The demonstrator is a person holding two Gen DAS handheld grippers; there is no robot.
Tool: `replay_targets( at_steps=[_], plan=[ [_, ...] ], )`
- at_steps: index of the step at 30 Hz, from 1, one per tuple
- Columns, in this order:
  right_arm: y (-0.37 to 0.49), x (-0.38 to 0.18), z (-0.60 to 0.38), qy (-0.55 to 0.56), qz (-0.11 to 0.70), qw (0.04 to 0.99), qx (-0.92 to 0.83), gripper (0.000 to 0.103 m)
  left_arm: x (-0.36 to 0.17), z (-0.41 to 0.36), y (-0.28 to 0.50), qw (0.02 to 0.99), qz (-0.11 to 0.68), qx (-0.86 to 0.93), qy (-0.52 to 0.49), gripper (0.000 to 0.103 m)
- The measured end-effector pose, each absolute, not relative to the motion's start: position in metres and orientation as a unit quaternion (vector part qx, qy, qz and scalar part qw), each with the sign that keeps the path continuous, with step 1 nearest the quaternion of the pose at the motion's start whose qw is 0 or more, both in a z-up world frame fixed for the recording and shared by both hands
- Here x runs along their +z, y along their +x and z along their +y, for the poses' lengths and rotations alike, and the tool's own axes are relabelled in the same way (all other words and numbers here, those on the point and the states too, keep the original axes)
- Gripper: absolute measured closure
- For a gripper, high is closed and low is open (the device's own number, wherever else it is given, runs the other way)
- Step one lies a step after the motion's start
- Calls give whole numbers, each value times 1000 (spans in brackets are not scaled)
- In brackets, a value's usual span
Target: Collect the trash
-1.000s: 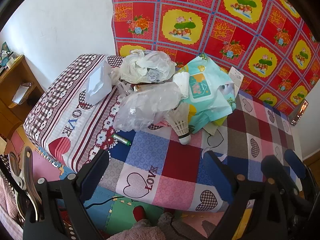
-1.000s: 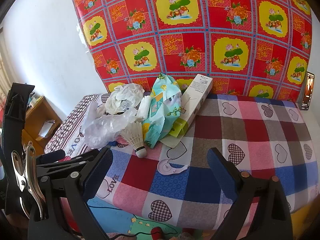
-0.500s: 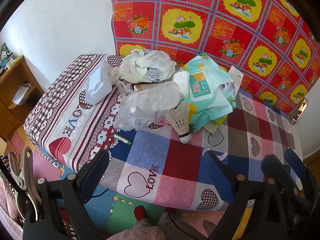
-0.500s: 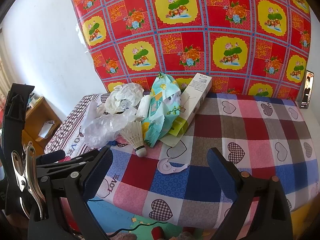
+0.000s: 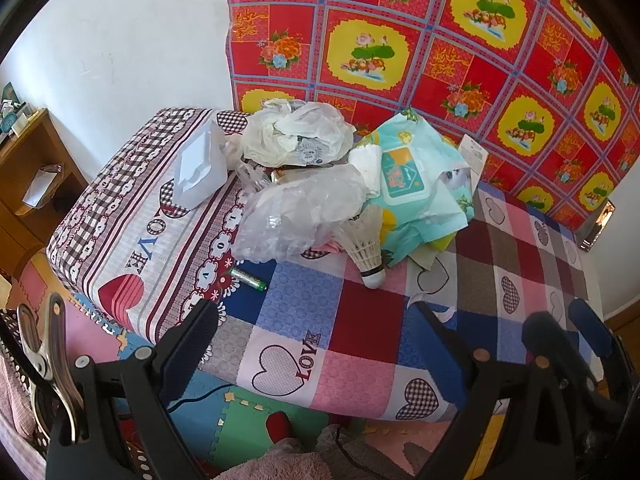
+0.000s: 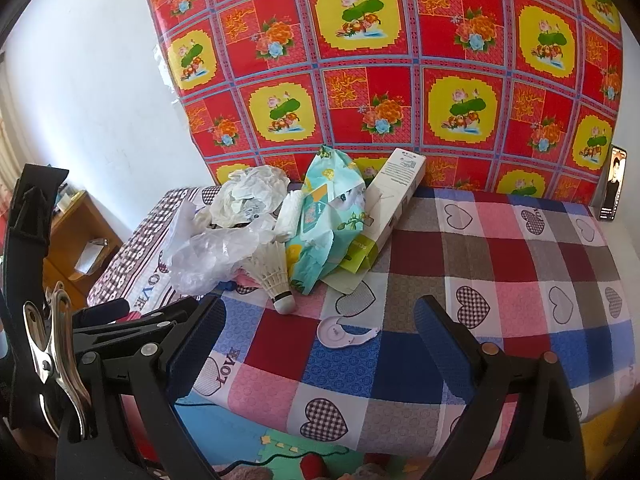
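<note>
A heap of trash lies on a table with a heart-patterned cloth [image 5: 360, 320]. It holds crumpled clear plastic bags [image 5: 296, 216] [image 6: 216, 252], a white shuttlecock [image 5: 366, 248] [image 6: 276, 276], a teal wet-wipe pack [image 5: 408, 176] [image 6: 324, 224], a long white carton [image 6: 392, 200], a white tissue pack [image 5: 198, 172], a green battery [image 5: 248, 278] and a white plastic tab [image 6: 340, 334]. My left gripper [image 5: 316, 340] is open and empty, short of the table's front edge. My right gripper [image 6: 320, 332] is open and empty, to the right of the left one [image 6: 132, 320].
A red and yellow floral cloth [image 6: 400, 60] hangs on the wall behind the table. A wooden cabinet [image 5: 28, 176] stands at the left. A phone [image 6: 614, 184] leans at the far right. Coloured foam mats [image 5: 240, 416] and a cable lie on the floor below.
Both grippers have drifted very slightly; the views are nearly the same. The trash has not moved and both grippers stay open.
</note>
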State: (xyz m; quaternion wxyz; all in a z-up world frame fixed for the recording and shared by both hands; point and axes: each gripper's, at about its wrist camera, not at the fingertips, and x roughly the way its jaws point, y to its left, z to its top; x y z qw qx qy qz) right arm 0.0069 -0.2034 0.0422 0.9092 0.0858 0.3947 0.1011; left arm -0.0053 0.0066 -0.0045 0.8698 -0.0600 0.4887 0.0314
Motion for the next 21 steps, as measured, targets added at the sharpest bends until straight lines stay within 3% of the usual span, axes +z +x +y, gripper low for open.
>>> replay_targets(
  at_steps=[21],
  plan=[
    [3, 49, -191, 78, 391, 913, 90, 5, 1, 35, -5, 872, 484, 29, -68, 5]
  ],
)
